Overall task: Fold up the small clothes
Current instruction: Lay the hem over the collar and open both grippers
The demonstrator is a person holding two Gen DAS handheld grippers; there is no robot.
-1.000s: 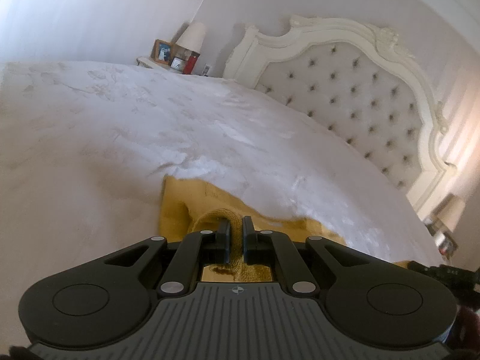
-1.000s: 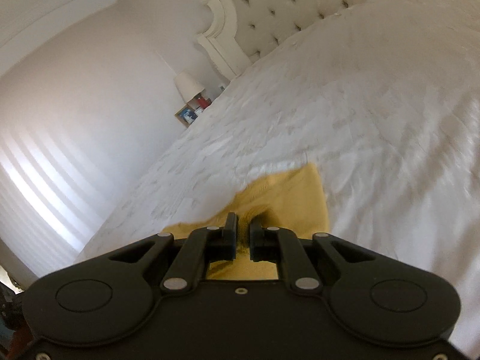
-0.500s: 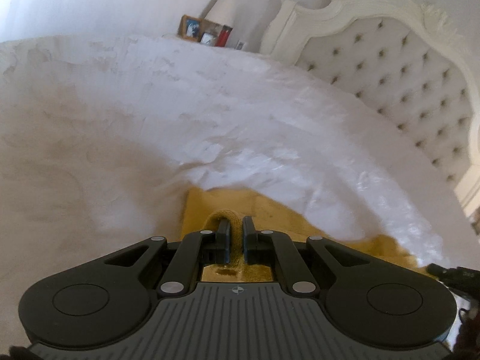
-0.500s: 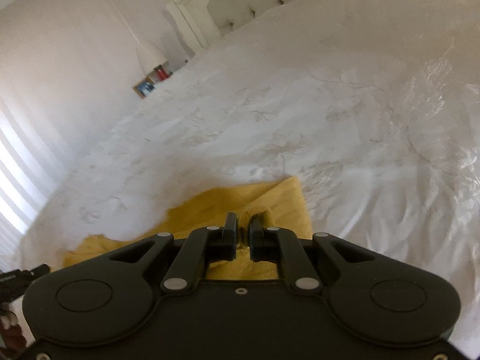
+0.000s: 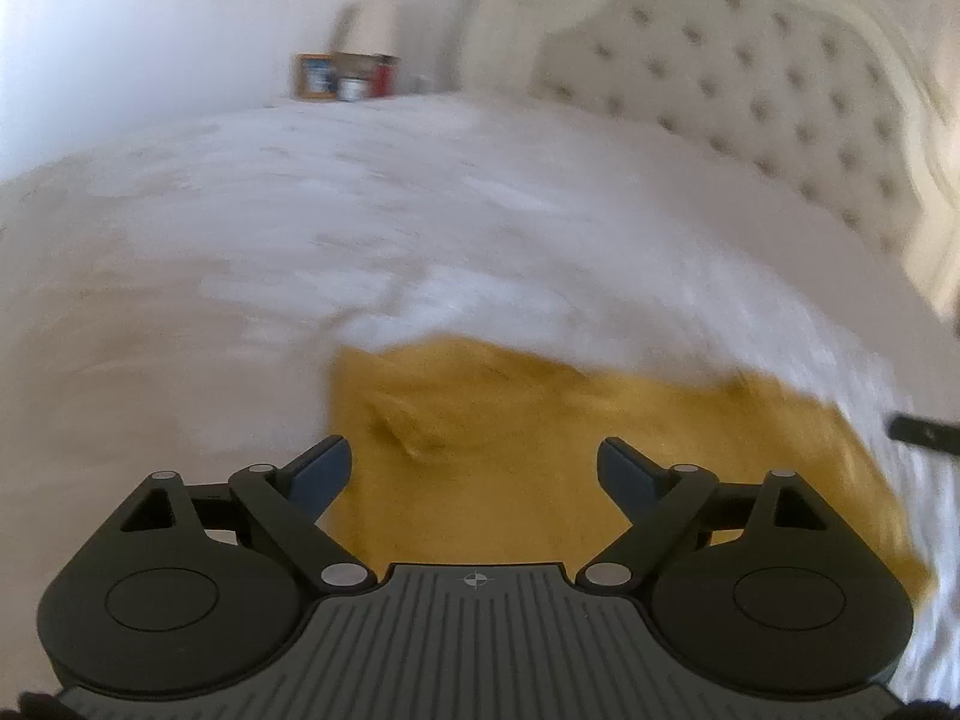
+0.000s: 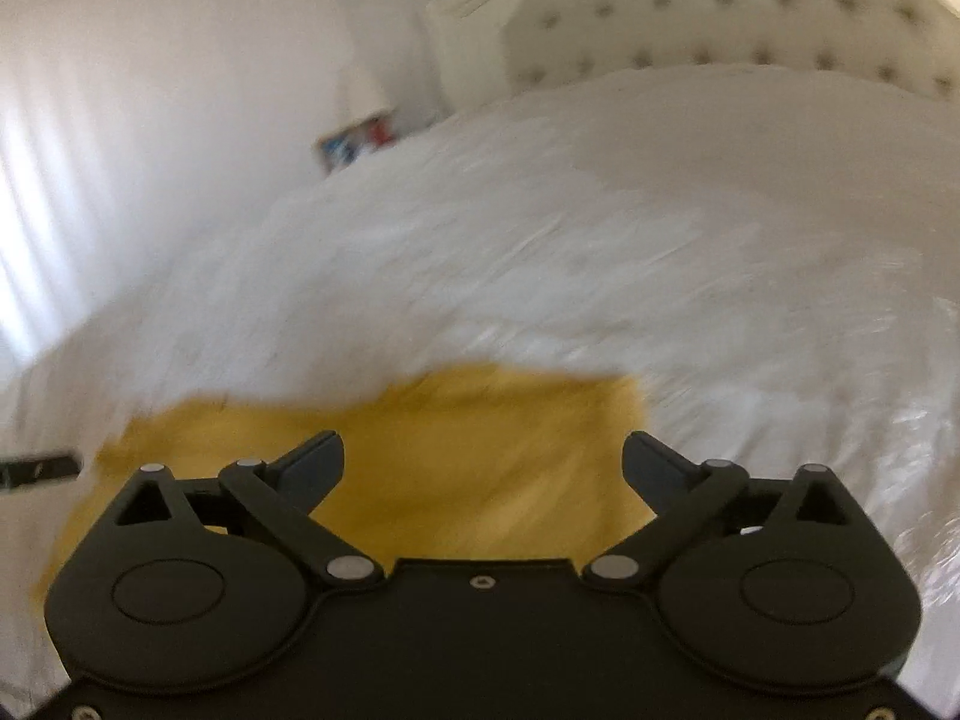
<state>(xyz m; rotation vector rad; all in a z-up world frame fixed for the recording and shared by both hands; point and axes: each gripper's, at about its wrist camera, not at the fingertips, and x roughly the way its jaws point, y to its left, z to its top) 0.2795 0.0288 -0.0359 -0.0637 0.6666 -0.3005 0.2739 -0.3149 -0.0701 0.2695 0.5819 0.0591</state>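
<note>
Yellow cloth (image 5: 540,468) lies flat on the white bed (image 5: 300,252), just in front of both tools. The left gripper (image 5: 474,468) and the right gripper (image 6: 483,462) have just been opening, and their jaws now stand wide apart with nothing pinched. It looks like they let go so the cloth can rest smooth. Farther back are a small table with a lamp (image 5: 375,24) and the padded headboard (image 5: 780,96).
</note>
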